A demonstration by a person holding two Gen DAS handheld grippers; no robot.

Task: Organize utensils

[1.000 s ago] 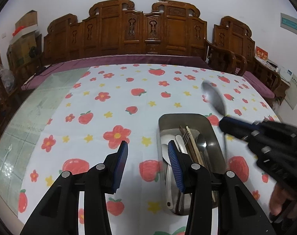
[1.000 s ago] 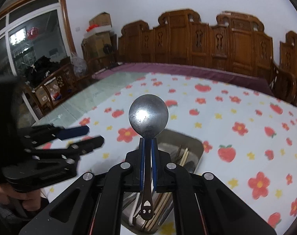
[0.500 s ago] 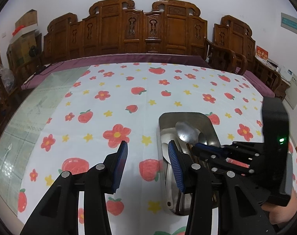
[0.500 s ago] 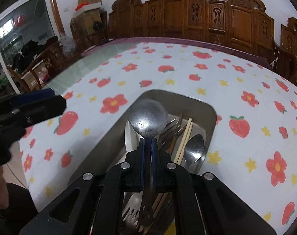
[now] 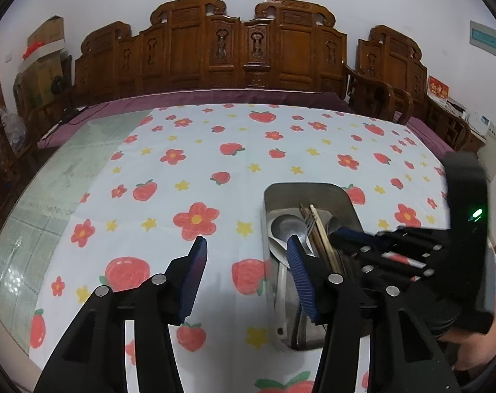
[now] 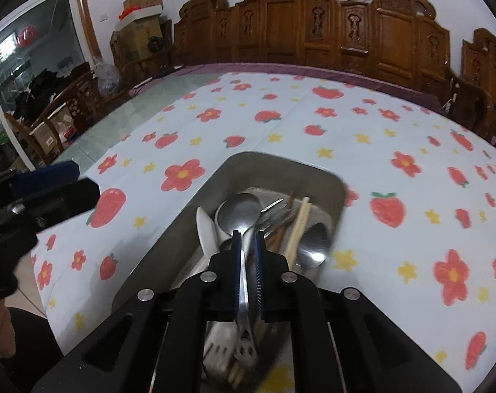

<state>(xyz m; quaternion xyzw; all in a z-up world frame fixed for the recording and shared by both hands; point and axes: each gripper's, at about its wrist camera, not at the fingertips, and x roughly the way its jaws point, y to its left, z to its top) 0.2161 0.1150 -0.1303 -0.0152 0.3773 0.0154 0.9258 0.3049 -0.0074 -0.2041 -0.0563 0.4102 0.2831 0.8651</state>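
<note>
**Where everything sits on my bench**

The tray (image 6: pixel 338 186) lies on the bench (image 5: pixel 215 137), toward my right. In it the spoon (image 6: pixel 239 211), fork (image 6: pixel 274 216), chopsticks (image 6: pixel 298 226) and a second spoon (image 6: pixel 315 240) lie side by side. My right fingers (image 6: pixel 236 271) reach down into the tray; my left fingers (image 5: pixel 192 275) hang over the bench just left of it. Chairs (image 5: pixel 241 49) stand behind the bench.

A table under a strawberry-and-flower cloth (image 5: pixel 195 177) bears a steel tray (image 6: pixel 274 172) of utensils.
</note>
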